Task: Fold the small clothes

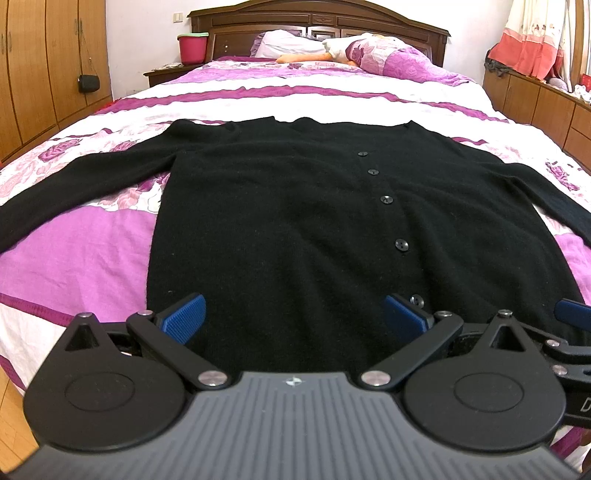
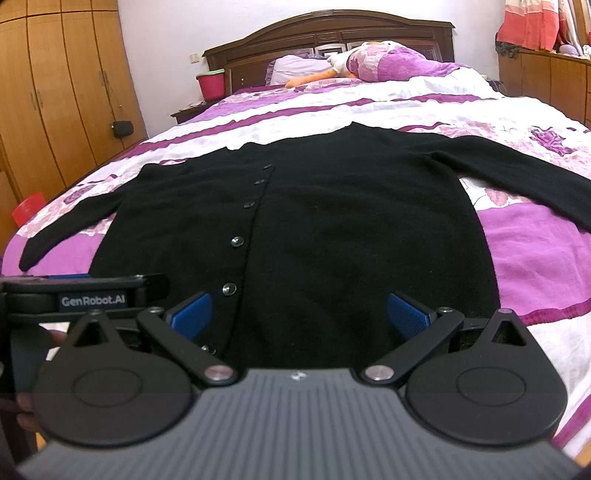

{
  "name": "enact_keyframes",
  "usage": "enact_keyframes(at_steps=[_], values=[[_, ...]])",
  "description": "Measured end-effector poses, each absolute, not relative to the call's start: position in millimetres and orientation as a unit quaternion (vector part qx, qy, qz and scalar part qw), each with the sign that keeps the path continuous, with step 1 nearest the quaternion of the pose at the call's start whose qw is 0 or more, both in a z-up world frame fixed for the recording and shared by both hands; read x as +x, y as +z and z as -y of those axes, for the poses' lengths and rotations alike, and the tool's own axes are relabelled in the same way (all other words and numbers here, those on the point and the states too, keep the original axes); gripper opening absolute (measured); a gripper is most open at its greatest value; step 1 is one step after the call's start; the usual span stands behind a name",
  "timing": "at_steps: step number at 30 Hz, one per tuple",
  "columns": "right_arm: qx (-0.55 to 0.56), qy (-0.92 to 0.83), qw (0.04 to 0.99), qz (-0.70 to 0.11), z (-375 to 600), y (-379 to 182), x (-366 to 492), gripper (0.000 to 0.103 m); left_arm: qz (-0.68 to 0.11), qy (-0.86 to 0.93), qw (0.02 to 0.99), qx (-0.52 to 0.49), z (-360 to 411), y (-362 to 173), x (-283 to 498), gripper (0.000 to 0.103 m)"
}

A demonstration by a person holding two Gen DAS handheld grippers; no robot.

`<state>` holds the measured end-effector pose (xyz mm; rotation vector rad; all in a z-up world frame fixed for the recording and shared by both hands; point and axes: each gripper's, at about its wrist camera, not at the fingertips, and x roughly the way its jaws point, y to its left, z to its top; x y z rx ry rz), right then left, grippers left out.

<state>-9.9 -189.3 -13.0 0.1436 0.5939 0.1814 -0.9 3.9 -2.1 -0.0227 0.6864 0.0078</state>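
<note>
A black buttoned cardigan lies flat on the bed, front side up, both sleeves spread out to the sides. It also shows in the right wrist view. My left gripper is open and empty, hovering over the hem on the cardigan's left half. My right gripper is open and empty, over the hem on the right half. The left gripper's body shows at the left of the right wrist view. A blue pad of the right gripper shows at the right edge of the left wrist view.
The bed has a purple, pink and white floral cover. Pillows and a wooden headboard are at the far end. A red bucket stands on a nightstand. Wooden wardrobes line the left wall.
</note>
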Motion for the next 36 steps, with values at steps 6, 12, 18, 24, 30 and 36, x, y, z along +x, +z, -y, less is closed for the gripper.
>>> enact_keyframes(at_steps=[6,12,18,24,30,36], values=[[0.069,0.090,0.950,-0.291,189.4,-12.9,-10.0,0.103,-0.337,0.004,0.941,-0.011,-3.9,-2.1,-0.9,0.103],[0.069,0.091,0.950,-0.291,189.4,-12.8,-10.0,0.103,-0.337,0.003,0.941,-0.011,-4.0,-1.9,-0.8,0.103],[0.067,0.092,0.951,-0.289,189.3,-11.3,-9.6,0.103,-0.338,0.001,0.941,-0.011,-4.1,-0.9,-0.4,0.103],[0.064,0.098,0.953,-0.279,188.9,0.2,-10.0,0.103,-0.341,-0.005,0.940,-0.020,-6.8,5.2,3.9,0.103],[0.067,0.096,0.957,-0.267,208.9,15.6,-1.1,0.103,-0.338,-0.004,0.941,-0.019,-7.0,17.6,13.7,0.103],[0.044,0.059,0.964,-0.257,244.7,22.5,12.7,0.103,-0.349,-0.013,0.937,-0.016,-1.2,23.3,35.1,0.103]])
